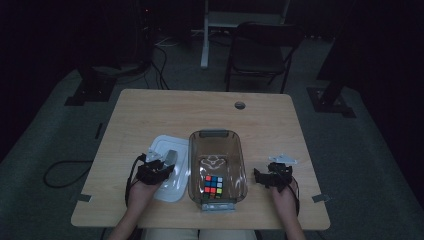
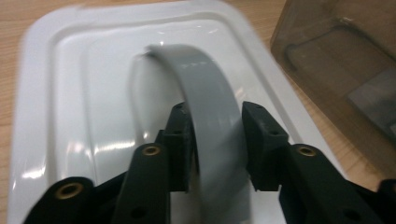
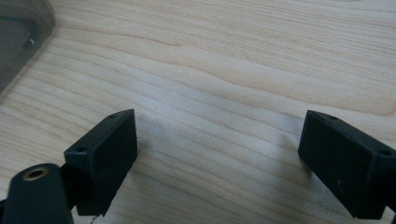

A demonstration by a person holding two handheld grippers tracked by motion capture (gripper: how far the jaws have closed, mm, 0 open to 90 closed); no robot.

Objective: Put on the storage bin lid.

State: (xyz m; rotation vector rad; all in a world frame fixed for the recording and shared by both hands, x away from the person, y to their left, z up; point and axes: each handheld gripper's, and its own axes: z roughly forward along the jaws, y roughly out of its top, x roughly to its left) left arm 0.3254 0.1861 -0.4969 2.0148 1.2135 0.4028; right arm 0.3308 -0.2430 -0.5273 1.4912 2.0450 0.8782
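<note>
While the left tool point(image 2: 215, 140) sits at the lower middle of its own view, its jaws are clamped on the grey handle point(image 2: 205, 98) of a white lid point(image 2: 60, 116); in the high view that lid point(image 1: 167, 167) lies flat on the worktop point(image 1: 150, 115), touching the left side of a clear tub point(image 1: 216, 165). A colourful puzzle cube point(image 1: 213, 184) rests inside the tub's near end; the right tool point(image 3: 217, 158) hovers over bare wood at lower right of the tub, jaws wide apart, gripping nothing.

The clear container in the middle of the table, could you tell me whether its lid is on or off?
Off. The clear container stands open with a colour cube inside; the white lid lies flat beside it, its grey handle between the left gripper's jaws.
</note>
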